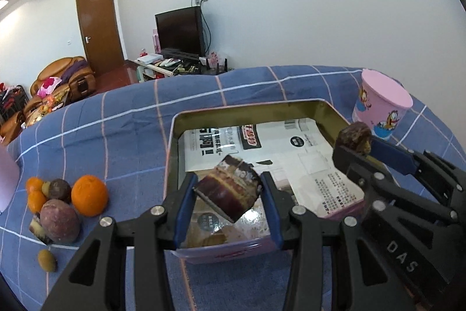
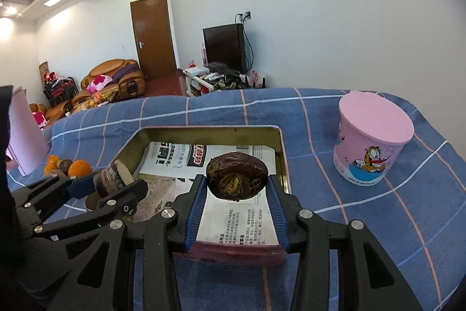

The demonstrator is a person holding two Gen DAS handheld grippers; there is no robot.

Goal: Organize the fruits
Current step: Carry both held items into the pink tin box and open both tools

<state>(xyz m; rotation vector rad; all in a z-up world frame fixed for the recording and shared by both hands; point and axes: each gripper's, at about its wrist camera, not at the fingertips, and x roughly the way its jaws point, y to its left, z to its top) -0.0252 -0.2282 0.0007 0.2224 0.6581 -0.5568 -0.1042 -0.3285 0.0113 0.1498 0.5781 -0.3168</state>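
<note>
- Blue checked cloth (image 1: 122, 118) covers the surface in our left wrist view, with an open tin box (image 1: 171, 153) lying on it, printed paper (image 1: 308, 153) lining the inside.
- Our left gripper (image 1: 230, 196) has its jaws clenched on a dark purple fruit half (image 1: 228, 191), held tilted above the near end of the box.
- To the left on the cloth we see a heap of fruit: a large orange (image 1: 89, 196), smaller oranges (image 1: 36, 194), a purple passion fruit (image 1: 59, 220) and a small green-brown fruit (image 1: 46, 260) lying a little apart.
- At right, our right gripper (image 1: 356, 147) grasps another dark fruit piece (image 1: 354, 140) over the box's right rim, near a pink lidded cup (image 1: 383, 107).
- In the right wrist view, our right gripper (image 2: 237, 182) has its jaws closed on a dark brown fruit half (image 2: 236, 175), cut side toward the camera, above the paper in the tin box (image 2: 284, 153).
- Our left gripper (image 2: 116, 182) shows at left, holding its fruit piece (image 2: 112, 177) over the box's left edge.
- The pink cup (image 2: 375, 136) stands on the cloth (image 2: 320, 112), just right of the box; the fruit pile (image 2: 70, 165) lies well left.
</note>
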